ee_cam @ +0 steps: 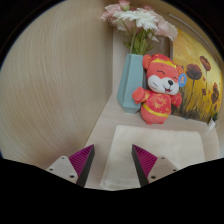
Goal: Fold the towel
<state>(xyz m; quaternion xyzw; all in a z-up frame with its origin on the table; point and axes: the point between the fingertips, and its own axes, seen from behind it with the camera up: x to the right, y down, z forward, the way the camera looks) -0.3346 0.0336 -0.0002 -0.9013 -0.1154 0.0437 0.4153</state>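
A pale cream towel (150, 140) lies flat on the light tabletop (60, 110), just ahead of my fingers and stretching off to the right. Its near left corner reaches in between the fingertips. My gripper (112, 166) hovers over that near edge with its two magenta pads (82, 160) wide apart. Nothing is held between them.
A red and orange plush toy (158, 92) sits beyond the towel. Behind it stand a light blue vase (131, 80) with white and pink flowers (137, 22) and a painting of orange flowers (198, 88) at the right. A pale wall rises at the left.
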